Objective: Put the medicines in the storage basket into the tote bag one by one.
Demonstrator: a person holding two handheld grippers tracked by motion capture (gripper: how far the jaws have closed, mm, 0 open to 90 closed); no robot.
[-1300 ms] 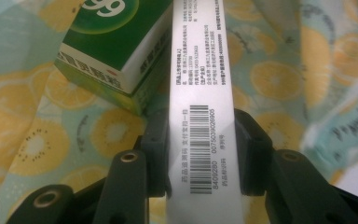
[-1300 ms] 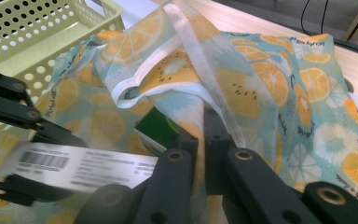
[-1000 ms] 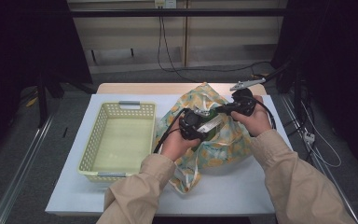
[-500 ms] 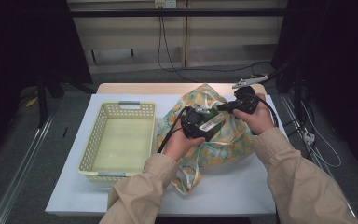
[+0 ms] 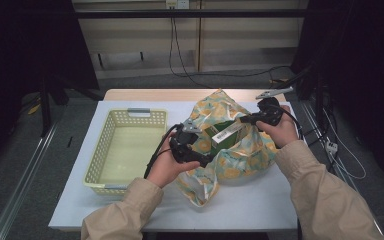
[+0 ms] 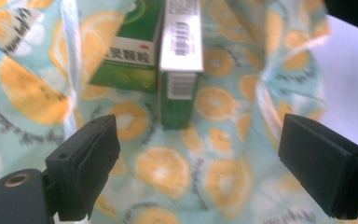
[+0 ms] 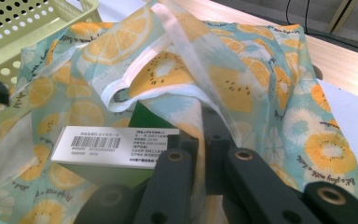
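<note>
The left gripper sits at the near edge of the bag in the high view, and the right gripper bites the bag's far rim, probably to hold the mouth open; the green box lies inside the bag, with the basket to the left of it. In the left gripper view the jaws gape wide, holding nothing, with the box ahead on the bag's lining. In the right gripper view the jaws are clamped on the bag's fabric, beside the box.
</note>
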